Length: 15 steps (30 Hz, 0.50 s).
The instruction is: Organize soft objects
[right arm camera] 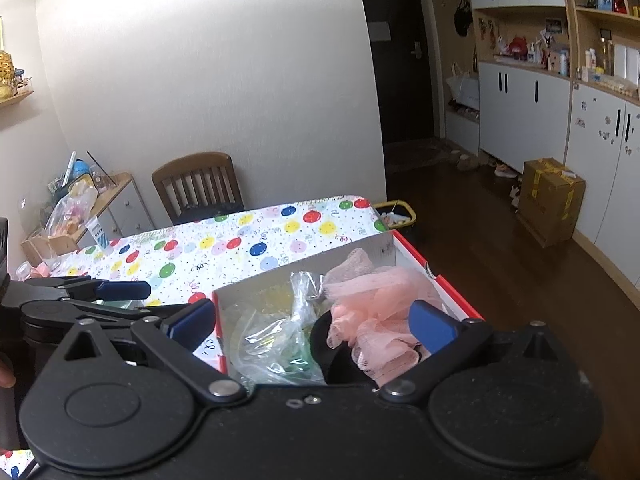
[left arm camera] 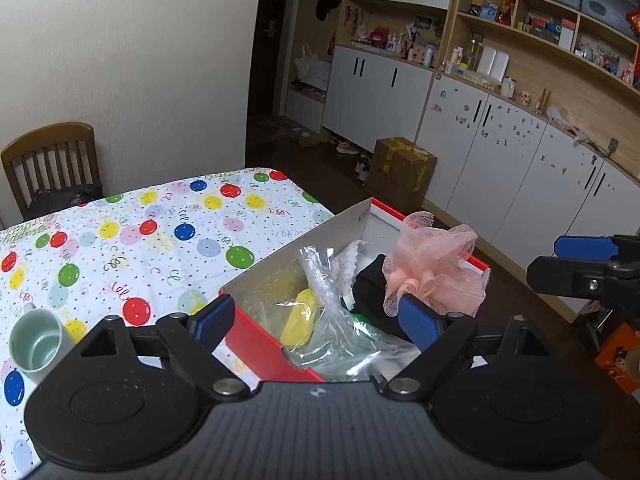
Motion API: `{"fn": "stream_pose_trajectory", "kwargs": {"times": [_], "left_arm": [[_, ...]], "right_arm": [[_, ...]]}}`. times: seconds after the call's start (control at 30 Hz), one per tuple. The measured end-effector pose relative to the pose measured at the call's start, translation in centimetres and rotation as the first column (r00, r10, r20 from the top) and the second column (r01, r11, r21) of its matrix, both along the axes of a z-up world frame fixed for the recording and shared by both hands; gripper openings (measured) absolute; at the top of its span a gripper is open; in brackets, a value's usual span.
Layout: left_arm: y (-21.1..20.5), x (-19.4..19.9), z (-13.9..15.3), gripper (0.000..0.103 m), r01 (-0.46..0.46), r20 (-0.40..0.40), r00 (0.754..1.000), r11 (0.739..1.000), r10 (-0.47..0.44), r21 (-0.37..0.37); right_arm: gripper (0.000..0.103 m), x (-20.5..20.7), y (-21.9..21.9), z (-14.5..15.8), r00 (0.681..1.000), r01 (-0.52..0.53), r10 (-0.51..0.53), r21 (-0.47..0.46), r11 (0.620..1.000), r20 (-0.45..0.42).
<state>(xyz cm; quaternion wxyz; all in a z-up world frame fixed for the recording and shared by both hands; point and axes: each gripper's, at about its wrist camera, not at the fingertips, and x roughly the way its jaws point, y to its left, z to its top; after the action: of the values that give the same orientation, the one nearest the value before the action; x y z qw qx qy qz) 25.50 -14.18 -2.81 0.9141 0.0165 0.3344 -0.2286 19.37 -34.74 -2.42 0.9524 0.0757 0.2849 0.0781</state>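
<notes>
A cardboard box (left arm camera: pixel 276 344) with red outer sides and a pale inside sits at the corner of a table (left arm camera: pixel 160 240) covered in a white cloth printed with bright balloons. Inside the box lies a frilly pink mesh bath puff (left arm camera: pixel 436 264) at the right, resting on something black (left arm camera: pixel 370 286) whose shape is hard to make out. To the left of the puff is a crumpled clear plastic bag (left arm camera: pixel 324 300), with a yellow object (left arm camera: pixel 300 318) under it and a bit of white lace (left arm camera: pixel 346 262) behind it. The left gripper (left arm camera: pixel 316 318) hovers over the near side of the box with its blue-tipped fingers (left arm camera: pixel 212 316) spread wide and nothing between them; the right-hand finger sits just in front of the puff, and whether it touches is unclear. The right gripper (right arm camera: pixel 312 318) hangs over the same box from the other side, its fingers (right arm camera: pixel 434 322) also wide apart and holding nothing, one tip in front of the puff (right arm camera: pixel 384 300). A pale green cup (left arm camera: pixel 36 344) stands on the table to the left of the box. A wooden chair (left arm camera: pixel 52 164) is pushed against the far side of the table near a plain wall. White cupboards (left arm camera: pixel 500 160) and open wooden shelves line the room's right side, and a brown carton (left arm camera: pixel 402 172) stands on the dark floor.
</notes>
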Motion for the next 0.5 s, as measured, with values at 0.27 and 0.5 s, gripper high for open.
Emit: {"fn": "stream_pose_trajectory", "kwargs": {"times": [0.27, 0.5], "left_arm": [[2.5, -1.7, 0.7, 0.102, -0.012, 0.012, 1.0, 1.0, 0.012, -0.028], [4.3, -3.6, 1.3, 0.102, -0.005, 0.048, 0.999, 1.0, 0.007, -0.031]], "right_arm": [[0.103, -1.8, 2.7, -0.1, 0.999, 0.009, -0.008, -0.02, 1.0, 0.041], [0.103, -2.9, 4.4, -0.4, 0.998, 0.02, -0.019, -0.016, 1.0, 0.063]]}}
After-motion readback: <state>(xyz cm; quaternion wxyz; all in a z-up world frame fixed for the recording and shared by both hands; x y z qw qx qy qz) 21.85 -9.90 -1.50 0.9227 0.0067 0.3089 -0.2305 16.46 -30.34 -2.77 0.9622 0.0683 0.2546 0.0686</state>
